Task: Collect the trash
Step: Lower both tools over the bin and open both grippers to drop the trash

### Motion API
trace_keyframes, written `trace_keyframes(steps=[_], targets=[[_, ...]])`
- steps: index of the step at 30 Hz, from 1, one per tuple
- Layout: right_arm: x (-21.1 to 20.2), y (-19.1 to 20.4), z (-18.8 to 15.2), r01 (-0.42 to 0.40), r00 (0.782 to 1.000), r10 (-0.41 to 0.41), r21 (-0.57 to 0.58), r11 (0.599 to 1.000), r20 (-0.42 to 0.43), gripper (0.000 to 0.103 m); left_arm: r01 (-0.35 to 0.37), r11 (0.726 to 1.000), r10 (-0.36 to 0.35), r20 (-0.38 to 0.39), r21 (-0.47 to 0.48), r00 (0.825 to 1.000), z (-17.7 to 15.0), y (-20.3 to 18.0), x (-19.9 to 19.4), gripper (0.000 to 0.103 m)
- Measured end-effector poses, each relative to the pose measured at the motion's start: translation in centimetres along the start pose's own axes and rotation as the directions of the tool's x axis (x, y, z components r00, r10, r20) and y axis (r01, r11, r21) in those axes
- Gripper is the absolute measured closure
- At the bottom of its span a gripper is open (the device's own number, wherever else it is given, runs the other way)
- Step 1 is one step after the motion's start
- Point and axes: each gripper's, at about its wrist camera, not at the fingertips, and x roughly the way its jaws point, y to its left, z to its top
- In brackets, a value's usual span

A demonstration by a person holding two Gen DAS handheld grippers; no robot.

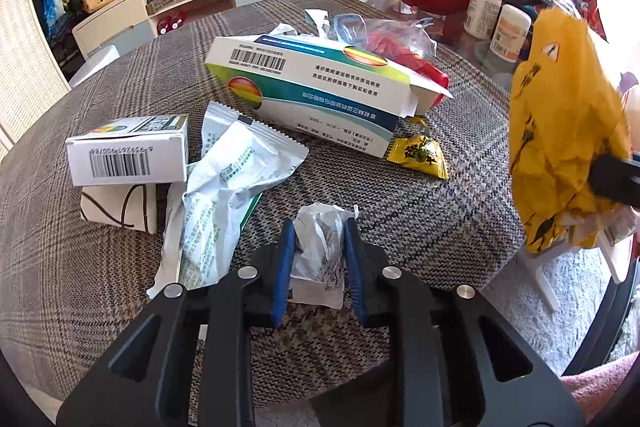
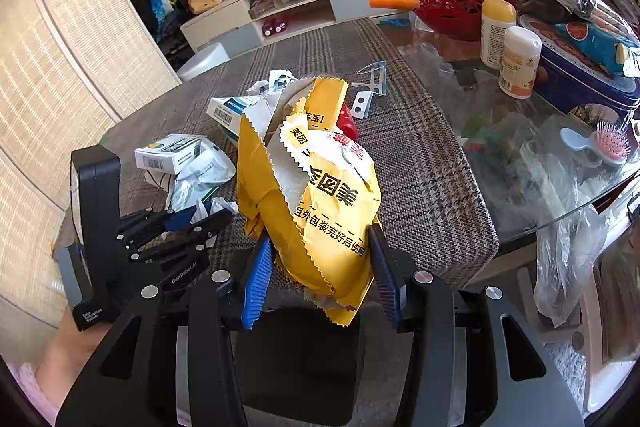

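The worktop (image 1: pixel 460 195) carries two cartons, one large carton (image 1: pixel 316 91) and one small carton (image 1: pixel 128 155), one yellow candy (image 1: pixel 418 155), one crumpled paper wad (image 1: pixel 318 247), two white bottles (image 2: pixel 496 31), and one red basket (image 2: pixel 460 3).

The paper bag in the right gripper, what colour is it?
Yellow with black lettering; the paper bag shows best in the right wrist view.
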Motion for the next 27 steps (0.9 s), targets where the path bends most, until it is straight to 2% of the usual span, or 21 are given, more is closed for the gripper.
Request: trace_keyframes(steps=[2, 3, 8, 11, 16, 19, 23, 27], targets=[[0.1, 0.3, -0.5, 0.005, 1.0, -0.005, -0.016, 1.0, -0.006, 0.055, 0.005, 1.0, -0.004, 0.003, -0.022, 1.0, -0.3, 0.2, -0.7, 0.089], [0.1, 0.5, -0.8, 0.014, 1.0, -0.014, -0.027, 1.0, -0.007, 0.055, 0.01, 0.999, -0.009, 0.007, -0.031, 1.0, -0.7, -0.1, -1.2, 0.096], [-1.0, 1.6, -3.2, 0.016, 1.0, -0.016, -0.049, 0.999, 0.001, 0.055, 0.035, 0.997, -0.034, 0.012, -0.071, 0.999, -3.0, -0.6, -4.4, 0.096], [-1.8, 1.7, -5.6, -0.01, 1.0, 0.01, -0.033, 0.999, -0.003, 0.055, 0.046, 0.994, -0.043, 0.029, -0.101, 0.999, -5.2, -1.0, -6.9, 0.096], [-2.4, 1.8, -10.2, -0.047, 0.998, 0.046, -0.008, 0.999, -0.05, 0.055, 0.104, 0.984, -0.103, 0.017, -0.142, 0.995, -10.7, -2.0, -9.3, 0.096], [-1.5, 1.9, -12.8, -0.045, 0.994, 0.046, 0.008, 0.999, -0.103, 0.055, 0.109, 0.982, -0.112, -0.011, -0.154, 0.994, -13.3, -2.8, -8.9, 0.096], [0.3, 1.6, -15.3, -0.022, 0.986, 0.028, 0.039, 0.999, -0.165, 0.055, 0.107, 0.976, -0.125, -0.086, -0.191, 0.988, -16.9, -3.2, -6.8, 0.096], [3.4, 0.8, -17.4, 0.02, 0.969, 0.0, 0.076, 0.997, -0.247, 0.055, 0.138, 0.965, -0.171, -0.139, -0.222, 0.975, -19.3, -3.6, -3.8, 0.096]])
